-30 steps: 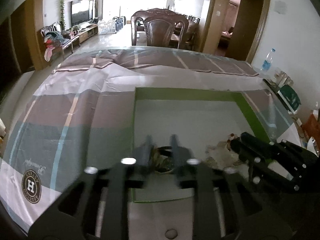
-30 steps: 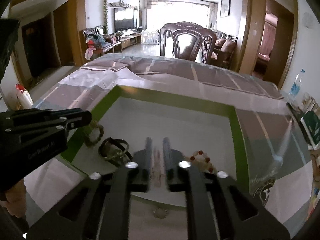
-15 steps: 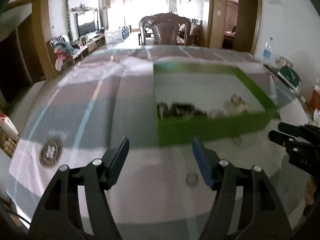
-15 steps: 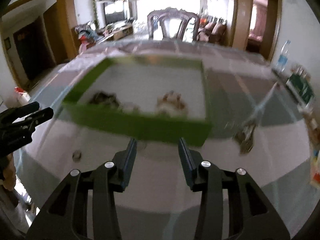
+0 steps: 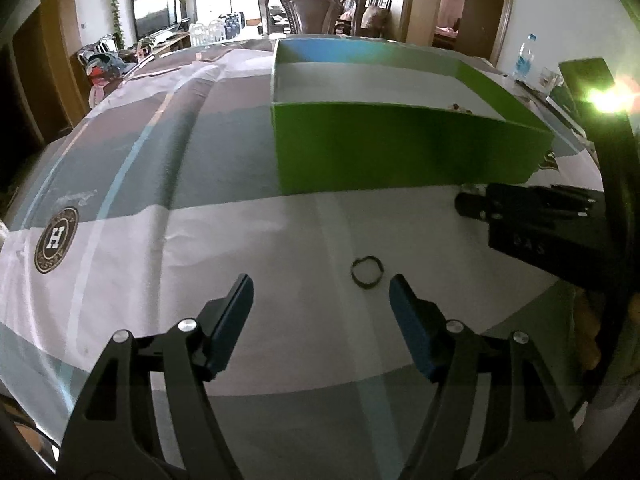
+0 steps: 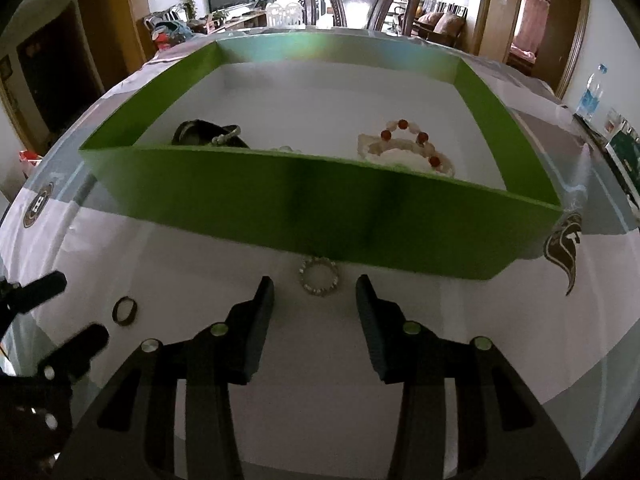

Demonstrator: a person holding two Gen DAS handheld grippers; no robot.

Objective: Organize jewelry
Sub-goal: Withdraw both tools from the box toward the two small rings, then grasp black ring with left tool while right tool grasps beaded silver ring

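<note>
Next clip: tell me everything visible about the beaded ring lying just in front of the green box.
The beaded ring is a small loop of pale, silvery-looking beads, lying flat on the tablecloth. Its far edge sits right at the foot of the green box; whether it touches the wall is unclear. It lies ahead of the right gripper, roughly centred between the open fingers, and nothing grips it.
</note>
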